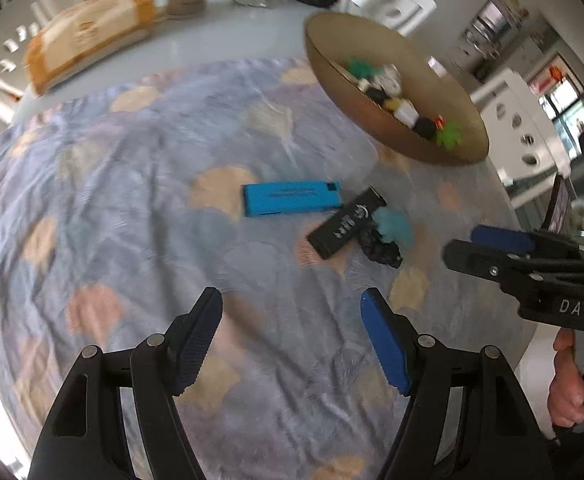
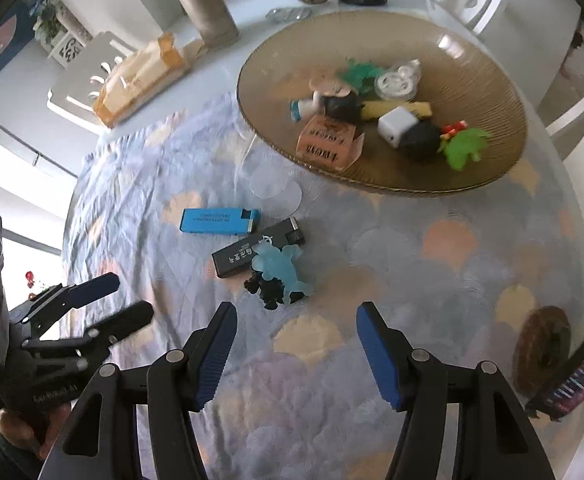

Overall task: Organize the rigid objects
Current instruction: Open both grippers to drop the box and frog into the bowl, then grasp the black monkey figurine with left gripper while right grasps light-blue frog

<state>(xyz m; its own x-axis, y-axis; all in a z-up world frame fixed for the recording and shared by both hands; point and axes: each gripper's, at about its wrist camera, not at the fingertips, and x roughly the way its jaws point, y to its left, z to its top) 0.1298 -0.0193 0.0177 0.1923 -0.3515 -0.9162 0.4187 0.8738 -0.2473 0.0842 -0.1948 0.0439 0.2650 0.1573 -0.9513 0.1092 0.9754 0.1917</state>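
Both tools, left (image 1: 292, 336) and right (image 2: 295, 350), are wide open w/ nothing held, so bring your right tool down over the blue lighter (image 2: 220, 221) lying flat on the cloth (image 2: 411, 280) near the bowl (image 2: 276, 60), then squeeze across its narrow sides.

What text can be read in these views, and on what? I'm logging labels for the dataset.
"DAS": white letters on the right gripper body, left wrist view.
Left gripper body: white lettering, too blurred to read.
Orange box in the bowl: dark characters, unreadable.
Black lighter: white characters, unreadable.
Blue lighter: fine print, too small.
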